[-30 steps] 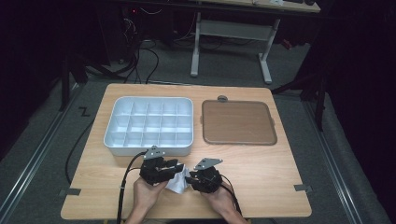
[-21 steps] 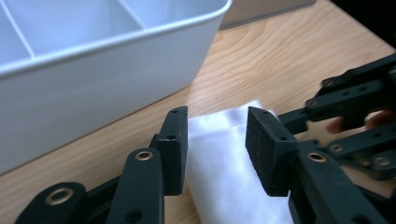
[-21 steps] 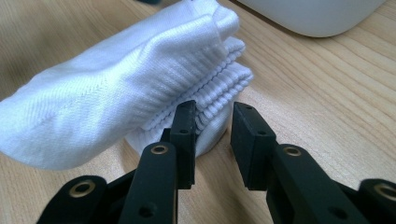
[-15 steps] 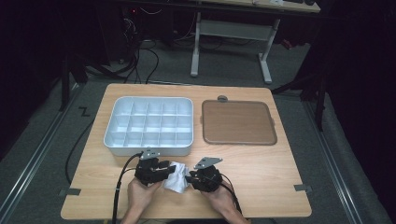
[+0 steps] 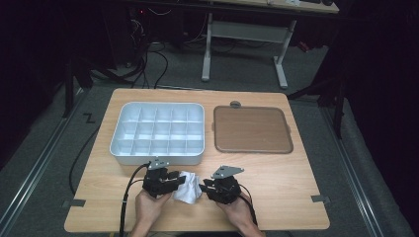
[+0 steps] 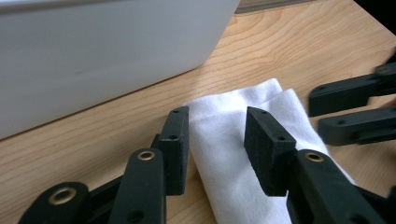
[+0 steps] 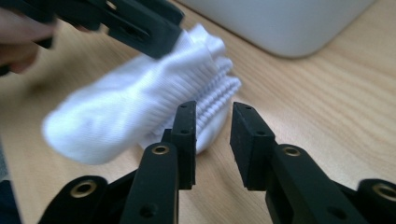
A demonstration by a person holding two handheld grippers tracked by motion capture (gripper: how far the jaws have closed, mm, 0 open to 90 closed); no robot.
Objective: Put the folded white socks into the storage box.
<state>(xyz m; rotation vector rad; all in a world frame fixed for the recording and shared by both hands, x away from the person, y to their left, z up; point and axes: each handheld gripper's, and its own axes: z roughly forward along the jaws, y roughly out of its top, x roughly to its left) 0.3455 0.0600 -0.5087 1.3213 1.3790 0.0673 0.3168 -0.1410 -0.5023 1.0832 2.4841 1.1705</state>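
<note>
Change: the right gripper (image 7: 212,140) had just been closing its jaws; the ribbed cuff of the white sock (image 7: 140,107) sat just beyond its pads, none of it between them; a pinch looked imminent, in my judgement
Left gripper (image 6: 217,149): jaws half open, astride the sock's folded body; pads not yet pressing
Sock place: near edge of the table (image 5: 296,182), between both grippers, just near of the white tray (image 5: 158,153)
Sock axis: long axis ran left-right; cuff towards the right
Brown mat (image 5: 252,129): far right, untouched
</note>
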